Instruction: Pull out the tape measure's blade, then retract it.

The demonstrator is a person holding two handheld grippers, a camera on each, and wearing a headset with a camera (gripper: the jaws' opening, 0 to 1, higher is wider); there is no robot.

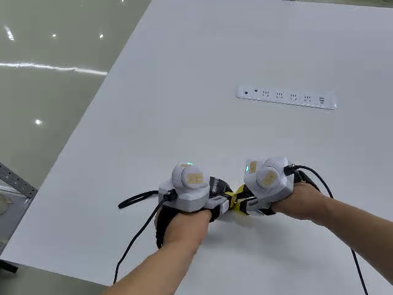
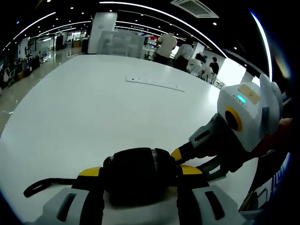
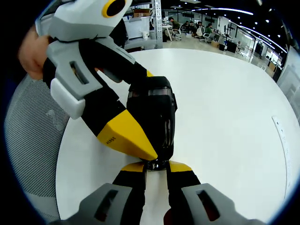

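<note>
Tape measure (image 3: 152, 117): rigid, compact, near counter (image 1: 184, 92) front edge. Left gripper (image 2: 139, 172) clamps it; right gripper (image 3: 157, 169) pinches the thin, likely springy blade tip (image 3: 156, 163).

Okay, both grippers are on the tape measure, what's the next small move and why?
Probably draw the right gripper straight away from the left gripper: the left clamps the tape measure, the right looks pinched on the blade tip, and no blade is out yet.
</note>
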